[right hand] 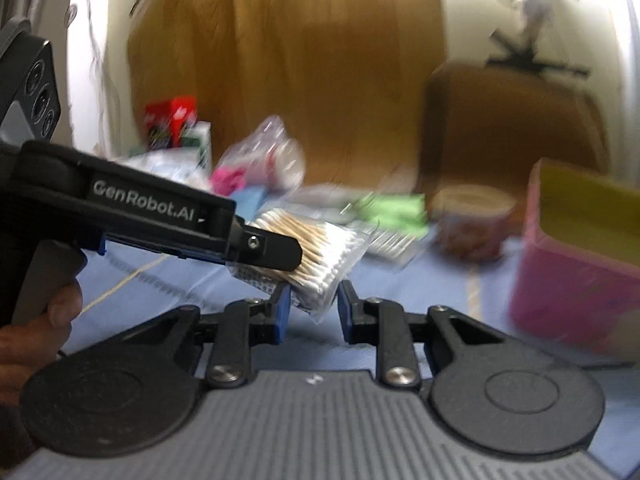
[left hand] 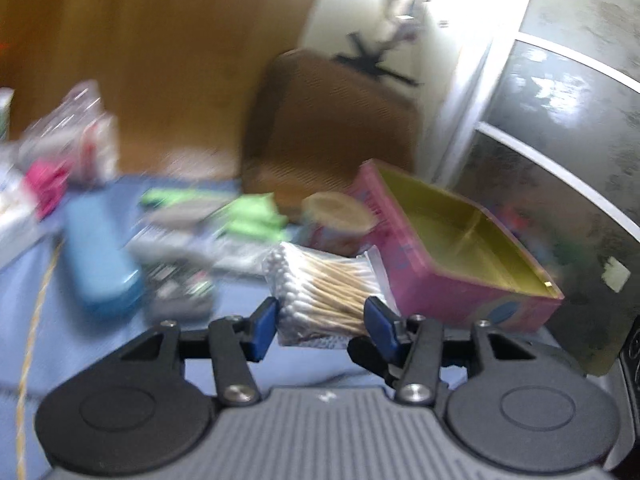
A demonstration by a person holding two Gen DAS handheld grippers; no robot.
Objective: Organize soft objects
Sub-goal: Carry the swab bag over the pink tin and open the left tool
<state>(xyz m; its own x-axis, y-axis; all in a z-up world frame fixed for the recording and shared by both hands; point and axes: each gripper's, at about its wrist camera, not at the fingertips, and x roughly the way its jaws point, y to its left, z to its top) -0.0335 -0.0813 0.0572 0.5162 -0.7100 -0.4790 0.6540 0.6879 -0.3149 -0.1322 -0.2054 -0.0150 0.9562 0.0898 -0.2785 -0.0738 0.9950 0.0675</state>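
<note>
A clear bag of cotton swabs (left hand: 320, 292) with wooden sticks is held above the blue cloth. My left gripper (left hand: 320, 322) is shut on the bag, its blue pads pressing both sides. In the right wrist view the same bag (right hand: 320, 260) hangs from the left gripper (right hand: 276, 248), which reaches in from the left. My right gripper (right hand: 314, 310) stands around the bag's lower corner with its jaws a little apart. A pink box (left hand: 452, 248) with a yellow inside stands open to the right; it also shows in the right wrist view (right hand: 572, 264).
A round tin (left hand: 340, 220), green packets (left hand: 252, 216), a blue case (left hand: 100, 256) and clear bags of small items (left hand: 72, 136) lie on the blue cloth (left hand: 100, 352). A brown chair (left hand: 332, 128) stands behind. A red carton (right hand: 172, 120) is at the back.
</note>
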